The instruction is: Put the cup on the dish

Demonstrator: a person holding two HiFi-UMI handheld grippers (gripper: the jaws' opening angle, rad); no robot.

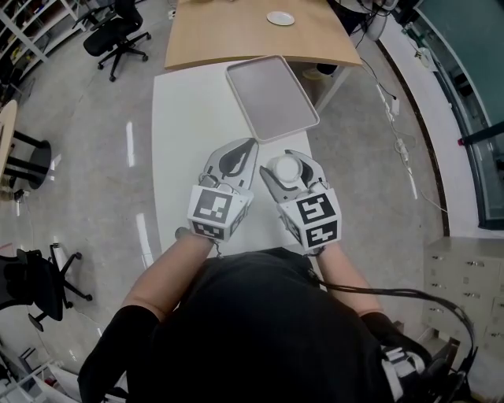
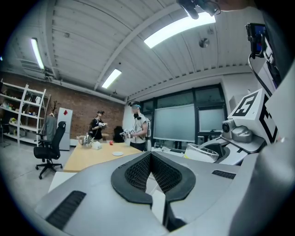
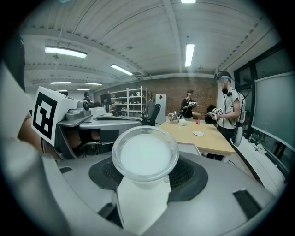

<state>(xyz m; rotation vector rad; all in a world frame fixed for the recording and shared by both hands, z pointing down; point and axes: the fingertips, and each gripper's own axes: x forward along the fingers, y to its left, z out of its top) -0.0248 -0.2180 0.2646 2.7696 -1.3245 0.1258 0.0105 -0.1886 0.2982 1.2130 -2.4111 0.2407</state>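
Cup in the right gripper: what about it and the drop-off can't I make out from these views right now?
- cup: the base and lower wall are hidden by the jaws of the right gripper in its own view. The head view shows only the rim.
- Cup contents: the milky inside could be liquid or a bare bottom.
- small white plate: too small in the head view.
- white table: the near edge is hidden by the person's torso.

Both forearms (image 1: 169,268) reach forward side by side, close to the body. Left hand-held gripper (image 1: 250,146): jaws together, nothing between them. Right hand-held gripper (image 1: 289,160): jaws clamped on a cup (image 1: 285,170).
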